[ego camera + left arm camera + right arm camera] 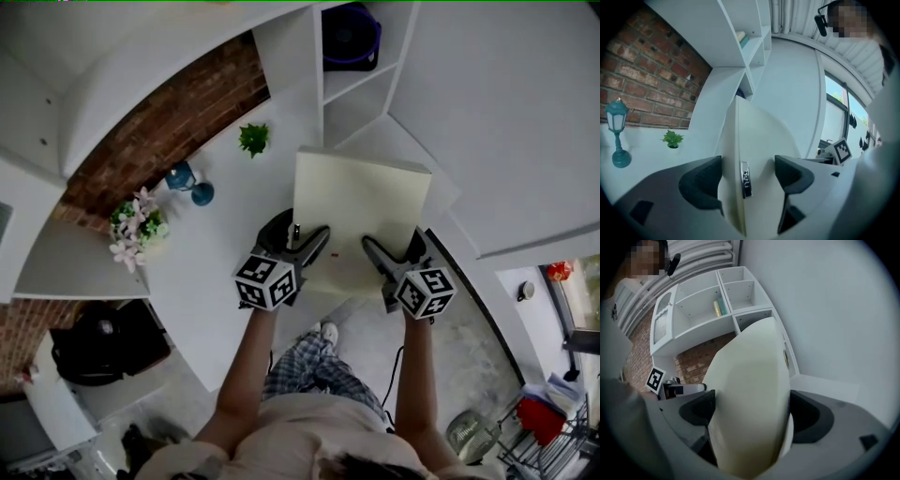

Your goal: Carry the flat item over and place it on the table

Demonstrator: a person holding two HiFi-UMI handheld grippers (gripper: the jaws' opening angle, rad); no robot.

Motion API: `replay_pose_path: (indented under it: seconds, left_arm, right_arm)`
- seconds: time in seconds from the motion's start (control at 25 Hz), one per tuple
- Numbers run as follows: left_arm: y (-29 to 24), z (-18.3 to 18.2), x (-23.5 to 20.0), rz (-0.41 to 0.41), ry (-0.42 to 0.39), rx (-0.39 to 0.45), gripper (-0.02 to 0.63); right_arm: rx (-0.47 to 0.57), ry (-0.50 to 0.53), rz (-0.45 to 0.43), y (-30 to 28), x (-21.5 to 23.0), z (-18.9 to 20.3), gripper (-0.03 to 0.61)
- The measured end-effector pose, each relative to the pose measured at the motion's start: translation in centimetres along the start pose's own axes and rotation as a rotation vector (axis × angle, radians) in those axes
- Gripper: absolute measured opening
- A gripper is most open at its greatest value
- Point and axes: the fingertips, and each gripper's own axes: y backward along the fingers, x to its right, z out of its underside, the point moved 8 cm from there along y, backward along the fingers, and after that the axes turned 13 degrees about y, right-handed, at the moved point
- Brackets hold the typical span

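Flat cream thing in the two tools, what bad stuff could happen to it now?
1. The left tool and right tool grip the flat cream item only along its near edge, so the far end might sag or it could slip out.
2. The white table to the left holds a small plant, a teal lantern and flowers. Swinging the item over could knock them.
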Motion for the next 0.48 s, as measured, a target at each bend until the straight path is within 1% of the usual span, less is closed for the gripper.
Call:
replay_pose_path:
  seconds: [0.28,0.48]
  left_arm:
    - [-1.2,1.5,-3.1,-0.046,0.047,-0.048,0.341]
    - [-2.1,2.0,-4.9,-0.064,0.118,-0.062,0.341]
  right_arm:
    - [-0.116,-0.039,-0.023,-3.1,0.7,2.1,0.497]
    - [-0.168,-0.047,-0.027,-4.8,1.2,2.5,0.497]
